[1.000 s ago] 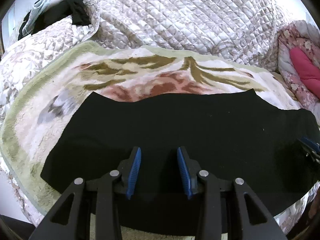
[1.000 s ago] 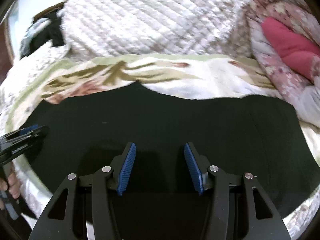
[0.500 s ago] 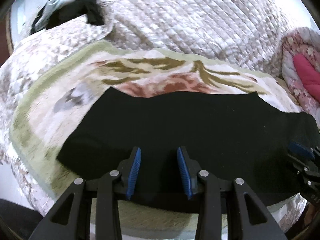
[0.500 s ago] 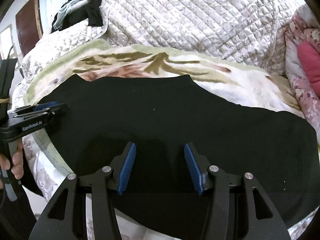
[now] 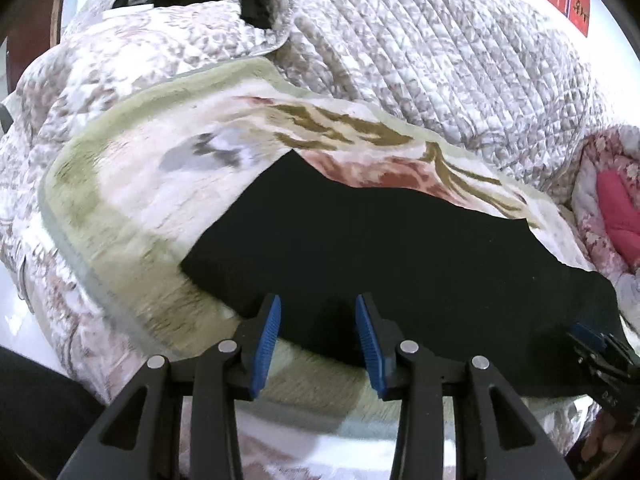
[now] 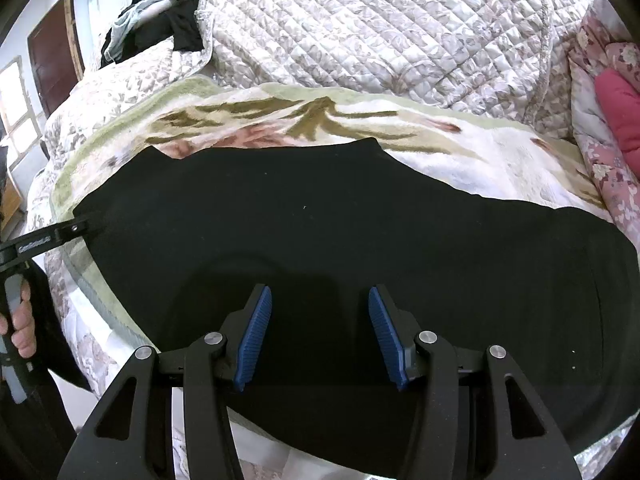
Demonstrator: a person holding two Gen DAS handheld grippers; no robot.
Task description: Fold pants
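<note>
The black pants (image 6: pixel 360 240) lie spread flat across a floral plush blanket (image 6: pixel 460 152) that covers the near part of a bed. In the right wrist view they fill most of the middle, running from the left edge of the blanket toward the right rim of the picture. The right gripper (image 6: pixel 320 332) hovers over the near portion of the fabric with its blue-padded fingers (image 6: pixel 254 332) set wide apart and nothing between them. The left gripper (image 5: pixel 318 338) hangs above the near left edge of the pants, where the black cloth meets the blanket's green border; its fingers (image 5: pixel 266 340) are also spread wide and grip nothing. Behind the blanket a quilted bedspread (image 5: pixel 440 52) is bunched up, with a pile of dark clothes (image 6: pixel 160 28) at the far left and a pink floral cushion (image 5: pixel 616 208) at the right
</note>
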